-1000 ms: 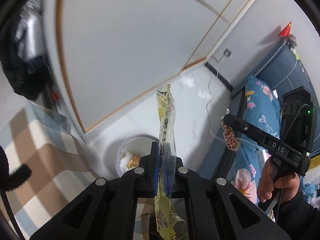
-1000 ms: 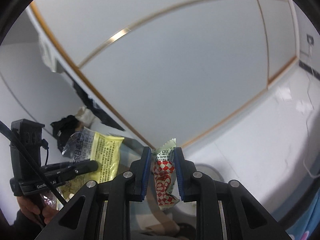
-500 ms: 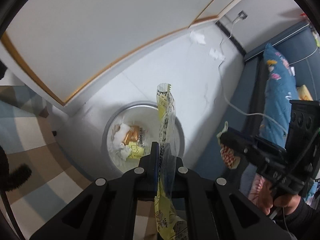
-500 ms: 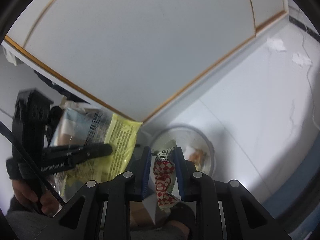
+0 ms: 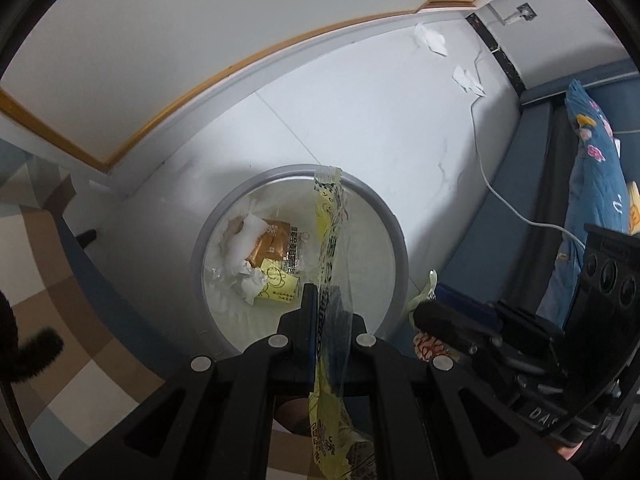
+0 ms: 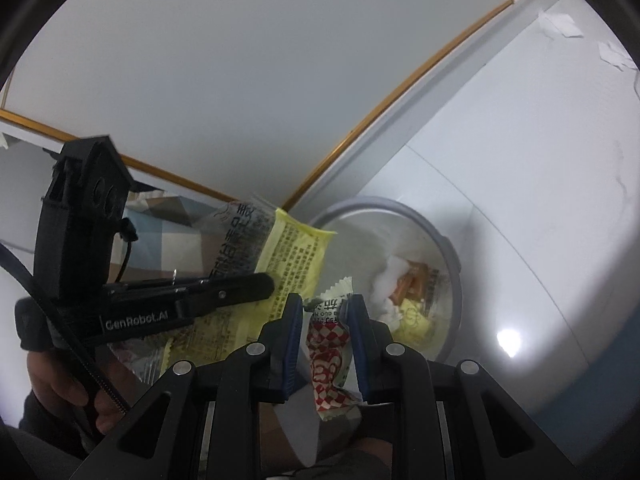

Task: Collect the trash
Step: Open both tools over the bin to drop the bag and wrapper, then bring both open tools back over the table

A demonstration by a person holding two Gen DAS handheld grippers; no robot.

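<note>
White tile floor [image 5: 360,128], bin [image 5: 394,236] by the wall — left gripper [image 5: 328,300] clamped tight on yellow wrapper [image 5: 332,240] above bin, right gripper [image 6: 325,312] pinching checked wrapper [image 6: 328,344] near the bin's edge.

This is a room in a home, most likely a bedroom. A blue quilt printed with pink and yellow flowers [image 5: 596,160] lies on dark blue upholstered furniture [image 5: 532,152] at the right of the left wrist view. The glossy white tiled floor [image 5: 380,128] meets a white panelled wall trimmed with thin gold strips [image 5: 200,40]. A white charging cable [image 5: 486,168] trails across the floor from a wall socket [image 5: 525,11], with crumpled white tissues [image 5: 430,38] lying nearby. A round grey-rimmed waste bin with a clear liner [image 5: 394,232] stands on the tiles, holding snack wrappers and tissue.
</note>
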